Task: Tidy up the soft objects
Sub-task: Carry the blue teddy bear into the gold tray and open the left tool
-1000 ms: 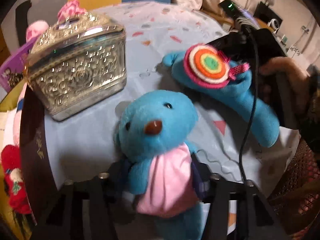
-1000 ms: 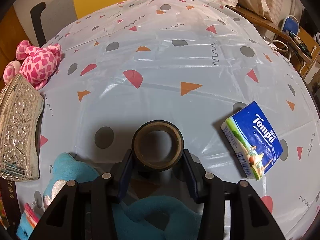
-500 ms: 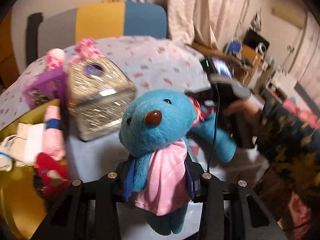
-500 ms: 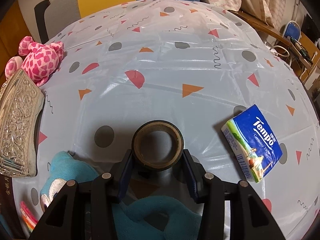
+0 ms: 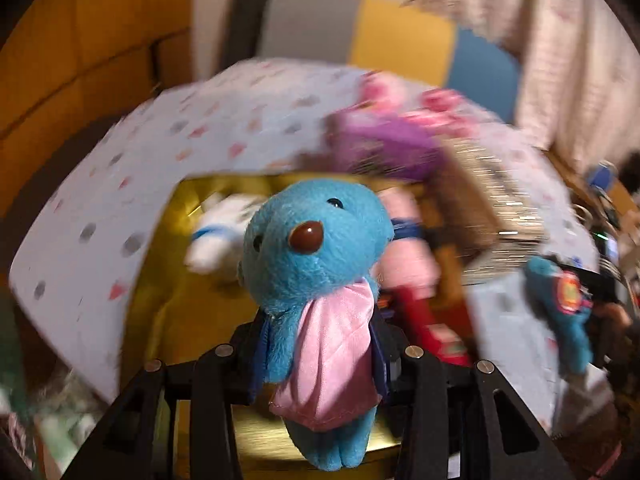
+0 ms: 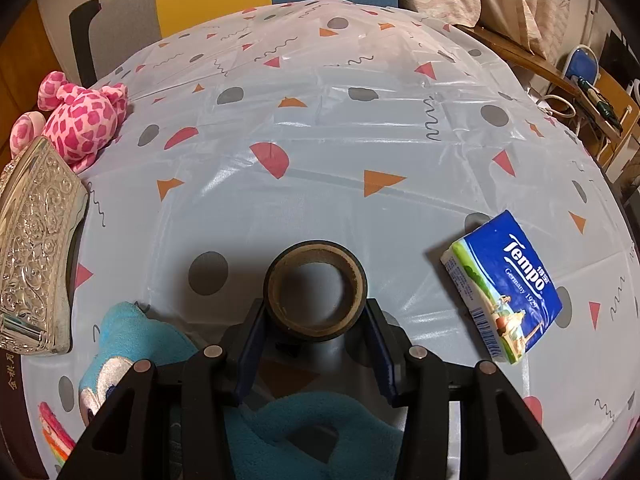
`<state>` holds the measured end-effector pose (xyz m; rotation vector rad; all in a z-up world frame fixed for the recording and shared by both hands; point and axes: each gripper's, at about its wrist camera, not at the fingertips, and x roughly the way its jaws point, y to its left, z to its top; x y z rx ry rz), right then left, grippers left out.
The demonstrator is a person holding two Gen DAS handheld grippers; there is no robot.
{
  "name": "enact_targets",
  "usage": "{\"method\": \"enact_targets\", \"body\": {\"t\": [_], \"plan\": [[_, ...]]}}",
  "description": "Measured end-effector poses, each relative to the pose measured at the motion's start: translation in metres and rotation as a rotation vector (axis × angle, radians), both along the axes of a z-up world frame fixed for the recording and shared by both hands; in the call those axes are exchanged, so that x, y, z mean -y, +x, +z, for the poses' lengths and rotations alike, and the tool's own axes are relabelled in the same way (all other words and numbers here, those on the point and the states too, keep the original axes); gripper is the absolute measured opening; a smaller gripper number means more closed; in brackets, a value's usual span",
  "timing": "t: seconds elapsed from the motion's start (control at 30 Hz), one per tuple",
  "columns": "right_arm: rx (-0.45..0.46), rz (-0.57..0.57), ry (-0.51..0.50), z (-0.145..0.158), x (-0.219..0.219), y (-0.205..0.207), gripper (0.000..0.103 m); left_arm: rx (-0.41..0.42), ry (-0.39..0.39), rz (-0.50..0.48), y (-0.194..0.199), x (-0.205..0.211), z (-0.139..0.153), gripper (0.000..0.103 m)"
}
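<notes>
My left gripper (image 5: 320, 344) is shut on a blue teddy bear (image 5: 312, 248) in a pink cloth, gripped at the body and held up in the air. Below and behind it lies a yellow bin (image 5: 192, 320) with a white plush (image 5: 216, 240), a pink plush (image 5: 404, 256) and a red toy (image 5: 424, 320) inside. My right gripper (image 6: 316, 320) stays low over the table, shut on a dark tape roll (image 6: 316, 292). A blue plush with a rainbow lollipop (image 6: 132, 340) lies under and left of it, and shows as the blue plush (image 5: 568, 312) at far right. A pink spotted plush (image 6: 84, 124) sits at the table's far left.
An embossed silver box (image 6: 36, 248) stands at the table's left edge by the bin, with a purple box (image 5: 384, 148) behind it. A blue Tempo tissue pack (image 6: 504, 288) lies to the right on the patterned tablecloth (image 6: 320, 120). A chair stands beyond the table.
My left gripper lifted the blue bear off the table and swung it left, from beside the silver box to over the yellow bin. The right gripper and tape roll stayed put.
</notes>
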<state>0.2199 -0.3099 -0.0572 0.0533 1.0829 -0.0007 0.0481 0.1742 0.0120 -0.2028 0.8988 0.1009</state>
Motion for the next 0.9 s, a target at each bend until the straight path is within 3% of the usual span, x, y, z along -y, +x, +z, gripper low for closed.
{"method": "enact_targets", "body": {"t": [0.2, 0.47, 0.73, 0.9], "plan": [[0.000, -0.001, 0.000, 0.000, 0.000, 0.000, 0.047, -0.165, -0.026, 0.123, 0.015, -0.053, -0.043, 0.043], [0.000, -0.002, 0.000, -0.001, 0.001, 0.001, 0.047, -0.194, 0.092, 0.150, 0.033, -0.067, -0.061, 0.059], [0.001, -0.003, -0.003, -0.001, 0.000, 0.001, 0.047, -0.125, 0.065, 0.175, 0.010, -0.073, -0.039, 0.074], [0.000, -0.005, -0.010, -0.002, 0.000, 0.001, 0.047, -0.056, 0.081, 0.193, -0.006, -0.069, -0.018, 0.075]]}}
